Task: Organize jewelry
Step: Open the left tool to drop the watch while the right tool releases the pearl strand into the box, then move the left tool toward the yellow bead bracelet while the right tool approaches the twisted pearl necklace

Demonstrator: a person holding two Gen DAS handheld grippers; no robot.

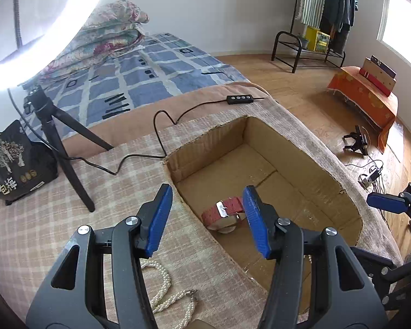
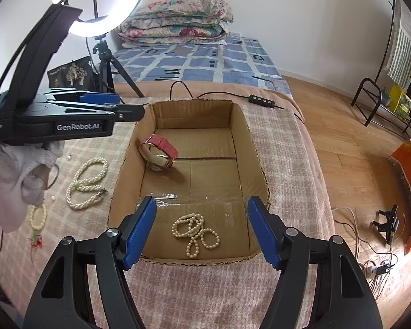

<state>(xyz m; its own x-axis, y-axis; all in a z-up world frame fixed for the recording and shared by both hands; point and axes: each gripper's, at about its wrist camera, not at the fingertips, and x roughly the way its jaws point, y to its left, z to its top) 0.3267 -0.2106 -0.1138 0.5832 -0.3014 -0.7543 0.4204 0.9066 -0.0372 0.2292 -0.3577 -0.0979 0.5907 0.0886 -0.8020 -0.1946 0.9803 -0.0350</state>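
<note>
An open cardboard box (image 2: 241, 148) sits sunk into the pink checked cloth. A red-strapped watch (image 1: 223, 213) (image 2: 161, 152) lies on the box floor near its left wall. A pearl bracelet (image 2: 196, 233) lies on the floor near the box's front edge. My left gripper (image 1: 208, 219) hovers above the watch with its jaws open and nothing between the pads. My right gripper (image 2: 201, 227) is open above the pearl bracelet, clear of it. A twisted pearl necklace (image 2: 86, 183) (image 1: 164, 290) and a small bead bracelet (image 2: 38, 216) lie on the cloth left of the box.
A ring light on a black tripod (image 1: 60, 148) stands at the back left, its cable and remote (image 1: 239, 99) running behind the box. A black bag (image 1: 16, 164) stands by the tripod. A gloved hand (image 2: 19, 181) holds the left gripper. The bed edge drops to wooden floor (image 1: 315, 87) on the right.
</note>
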